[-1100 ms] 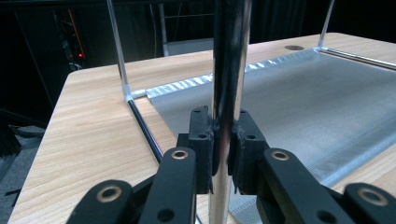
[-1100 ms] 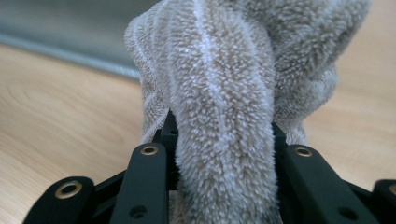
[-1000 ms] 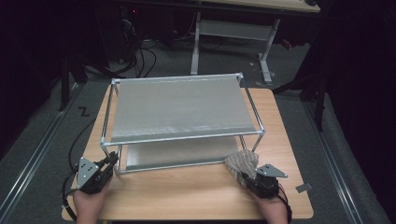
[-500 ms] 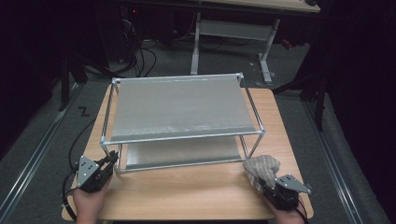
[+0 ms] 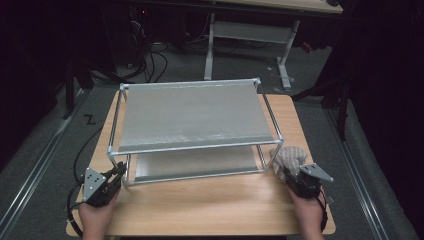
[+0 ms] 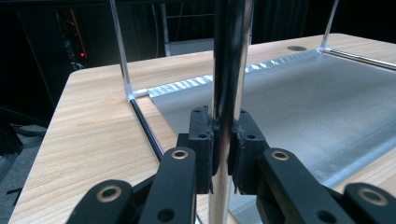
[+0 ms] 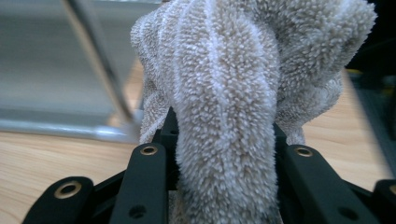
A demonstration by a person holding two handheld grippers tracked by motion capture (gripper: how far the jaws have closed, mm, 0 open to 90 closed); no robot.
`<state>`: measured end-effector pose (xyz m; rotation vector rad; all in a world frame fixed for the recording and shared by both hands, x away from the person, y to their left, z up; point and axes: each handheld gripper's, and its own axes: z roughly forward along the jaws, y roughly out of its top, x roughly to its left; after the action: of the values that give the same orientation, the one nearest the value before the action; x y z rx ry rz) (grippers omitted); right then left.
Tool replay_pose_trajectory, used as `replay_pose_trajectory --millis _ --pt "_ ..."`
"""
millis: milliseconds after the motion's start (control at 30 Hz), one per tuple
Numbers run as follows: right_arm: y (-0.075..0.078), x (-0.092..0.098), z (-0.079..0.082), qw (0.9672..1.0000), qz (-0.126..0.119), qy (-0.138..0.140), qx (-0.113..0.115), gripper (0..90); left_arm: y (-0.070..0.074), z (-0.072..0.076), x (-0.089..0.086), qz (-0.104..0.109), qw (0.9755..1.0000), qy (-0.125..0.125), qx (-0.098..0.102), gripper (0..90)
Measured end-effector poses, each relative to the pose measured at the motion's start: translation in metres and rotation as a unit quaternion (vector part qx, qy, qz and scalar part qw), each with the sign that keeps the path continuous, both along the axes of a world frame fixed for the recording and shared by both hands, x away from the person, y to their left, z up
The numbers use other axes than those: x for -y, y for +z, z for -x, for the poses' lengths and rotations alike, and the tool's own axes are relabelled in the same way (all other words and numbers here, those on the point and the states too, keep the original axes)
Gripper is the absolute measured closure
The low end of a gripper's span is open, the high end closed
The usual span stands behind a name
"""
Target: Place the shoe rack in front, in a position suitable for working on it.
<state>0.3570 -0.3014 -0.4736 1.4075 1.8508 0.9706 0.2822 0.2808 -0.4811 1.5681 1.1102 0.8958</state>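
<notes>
A two-tier metal rack (image 5: 192, 117) with grey mesh shelves stands on the wooden table (image 5: 210, 205). My left gripper (image 5: 120, 172) is at the rack's front left corner. Its jaws are shut on the shiny upright post (image 6: 229, 70), pads (image 6: 205, 140) pressed on both sides; the lower shelf (image 6: 299, 93) lies beyond. My right gripper (image 5: 289, 174) is at the front right corner, shut on a fluffy beige cloth (image 5: 290, 156). In the right gripper view the cloth (image 7: 224, 93) bulges up between the jaws and hides their tips, with a rack post (image 7: 95, 65) blurred to its left.
The rack takes up most of the table, leaving a strip of bare wood along the front edge (image 5: 200, 232). Behind the table stand a white-legged desk (image 5: 250, 30) and cables on the dark floor (image 5: 150, 55).
My right gripper has carried the cloth to the right and a little up, from in front of the lower shelf to the front right post. The left gripper has stayed on its post.
</notes>
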Motion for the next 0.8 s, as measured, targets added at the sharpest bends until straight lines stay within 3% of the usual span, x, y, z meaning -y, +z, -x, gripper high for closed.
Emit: replay_pose_trajectory --millis 133,267,533,800 --pt "-0.005 -0.017 -0.002 0.9991 0.007 0.041 -0.013 65.4 0.0 0.0 0.0 0.001 1.0 -0.002 0.001 80.2" --pt "-0.004 -0.026 0.015 0.998 0.014 0.062 -0.01 65.8 0.002 -0.003 0.001 0.001 0.9999 -0.003 -0.01 80.2" --pt "-0.005 -0.008 0.047 0.9987 -0.015 0.046 -0.019 65.7 0.005 -0.017 0.015 -0.004 0.9996 -0.016 -0.024 80.2" --pt "-0.011 -0.007 0.046 0.9988 -0.019 0.041 -0.021 65.6 0.0 -0.01 0.016 0.004 0.9998 -0.02 -0.005 80.2"
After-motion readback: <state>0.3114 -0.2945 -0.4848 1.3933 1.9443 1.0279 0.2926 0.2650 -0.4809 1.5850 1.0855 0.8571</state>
